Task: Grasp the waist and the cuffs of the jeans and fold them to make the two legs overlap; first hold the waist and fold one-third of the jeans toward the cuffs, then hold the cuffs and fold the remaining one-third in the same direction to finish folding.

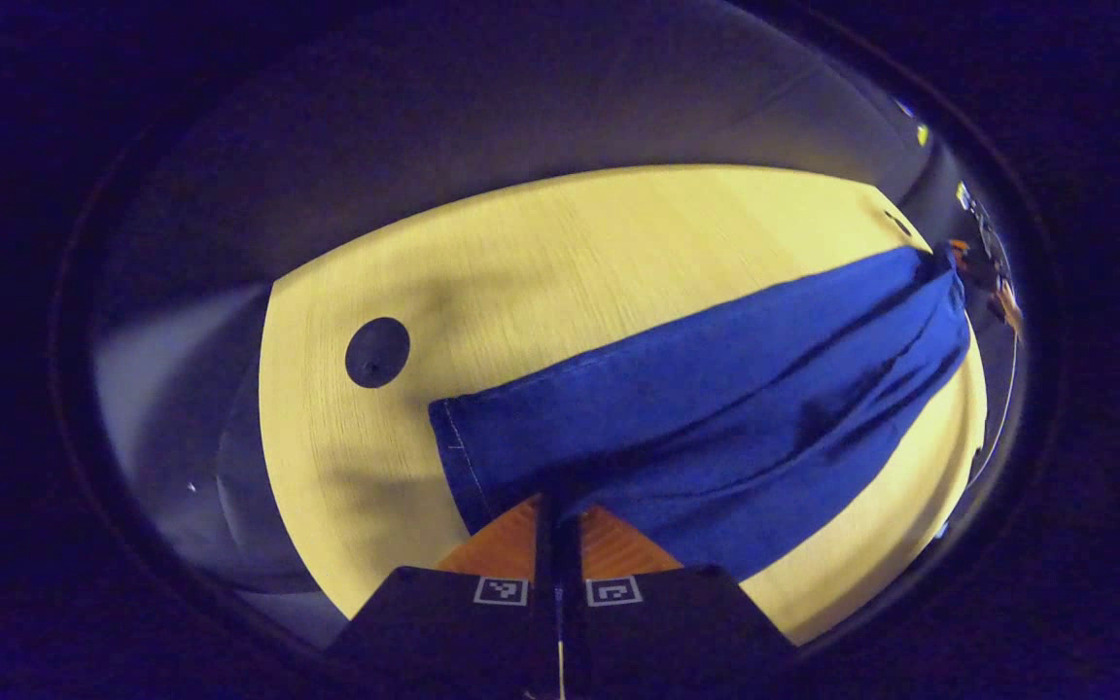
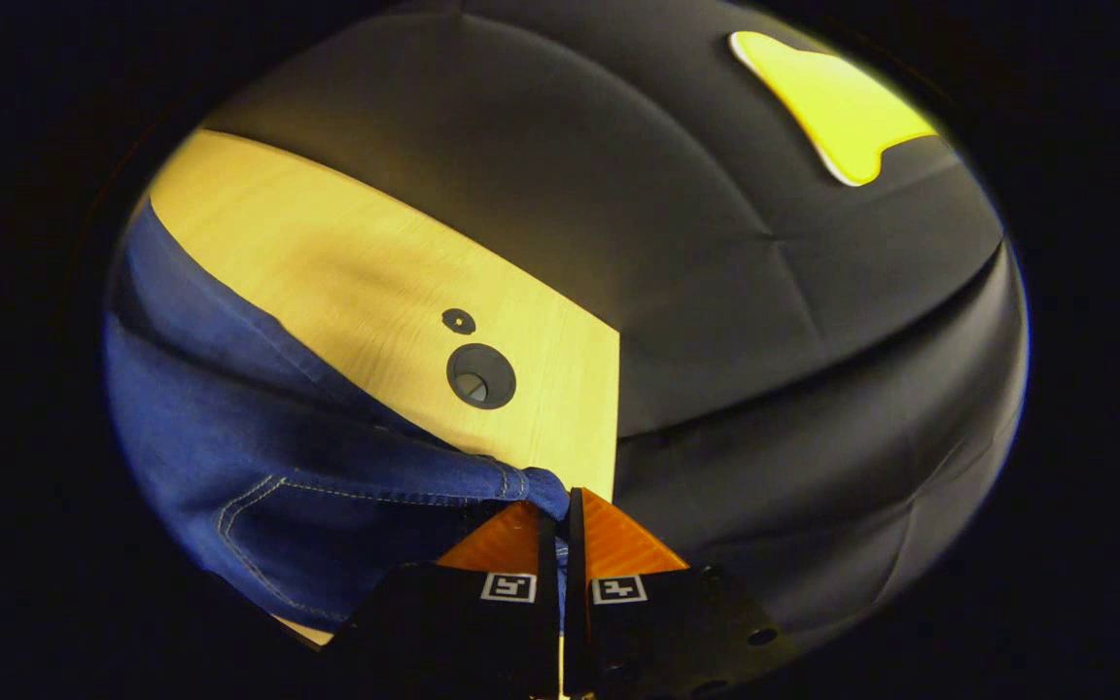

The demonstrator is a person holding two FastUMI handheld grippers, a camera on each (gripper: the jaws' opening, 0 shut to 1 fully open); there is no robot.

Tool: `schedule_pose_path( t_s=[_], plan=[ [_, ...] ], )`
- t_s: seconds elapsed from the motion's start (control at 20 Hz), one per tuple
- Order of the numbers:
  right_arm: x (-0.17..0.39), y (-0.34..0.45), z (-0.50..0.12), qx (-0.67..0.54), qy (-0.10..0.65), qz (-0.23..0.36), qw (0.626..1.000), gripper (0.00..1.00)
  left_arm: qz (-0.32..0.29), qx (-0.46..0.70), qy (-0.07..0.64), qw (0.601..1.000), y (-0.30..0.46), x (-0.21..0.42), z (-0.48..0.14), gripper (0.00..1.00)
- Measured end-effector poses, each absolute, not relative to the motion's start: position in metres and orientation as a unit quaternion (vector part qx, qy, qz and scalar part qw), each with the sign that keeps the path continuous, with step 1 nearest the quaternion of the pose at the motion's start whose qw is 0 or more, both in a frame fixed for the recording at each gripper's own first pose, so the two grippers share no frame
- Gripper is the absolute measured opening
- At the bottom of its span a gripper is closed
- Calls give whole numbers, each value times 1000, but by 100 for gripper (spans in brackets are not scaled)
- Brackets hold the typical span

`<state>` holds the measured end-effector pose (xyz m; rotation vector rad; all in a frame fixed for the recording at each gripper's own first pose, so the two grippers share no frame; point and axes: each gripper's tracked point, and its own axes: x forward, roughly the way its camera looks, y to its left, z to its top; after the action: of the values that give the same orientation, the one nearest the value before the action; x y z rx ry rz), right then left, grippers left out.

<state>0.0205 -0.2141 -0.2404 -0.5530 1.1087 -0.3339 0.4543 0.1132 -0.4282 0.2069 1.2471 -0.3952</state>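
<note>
Blue denim jeans (image 1: pixel 716 408), pale wooden tabletop (image 1: pixel 541 262): left claw (image 1: pixel 557 515) clamps cuff, right claw (image 2: pixel 560 510) clamps waistband, ready for overlapping legs.

Both views sit low and close above the worktop (image 1: pixel 541 262), each looking along its own tongs; they share the jeans (image 1: pixel 716 408) and the wooden surface.

I saw dim, yellow-tinted views; soft shadows crossed the table (image 1: pixel 560 253), and fisheye bending curved its edges.
</note>
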Motion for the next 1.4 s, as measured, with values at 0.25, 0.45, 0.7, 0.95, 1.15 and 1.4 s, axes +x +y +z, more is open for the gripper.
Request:
schedule_pose_path(
  t_s=[0.25,0.45,0.7,0.95,1.15,1.4],
  plan=[
    [36,-208,-216,-214,493,-174,825,42,-122,16,536,835,121,470,-406,62],
    [32,-220,-169,-189,456,-186,850,99,-97,-27,453,886,131,484,-358,95],
    [-4,-230,-106,-103,422,-232,870,97,-109,-79,363,922,126,465,-274,96],
    [-79,-232,-165,111,474,-325,811,97,-165,-32,293,941,81,398,-203,95],
    [-100,-241,-219,300,443,-416,735,99,-212,-17,290,933,29,338,-200,95],
    [-94,-265,-241,329,414,-445,722,99,-223,-48,315,921,-22,307,-211,95]
  ],
)
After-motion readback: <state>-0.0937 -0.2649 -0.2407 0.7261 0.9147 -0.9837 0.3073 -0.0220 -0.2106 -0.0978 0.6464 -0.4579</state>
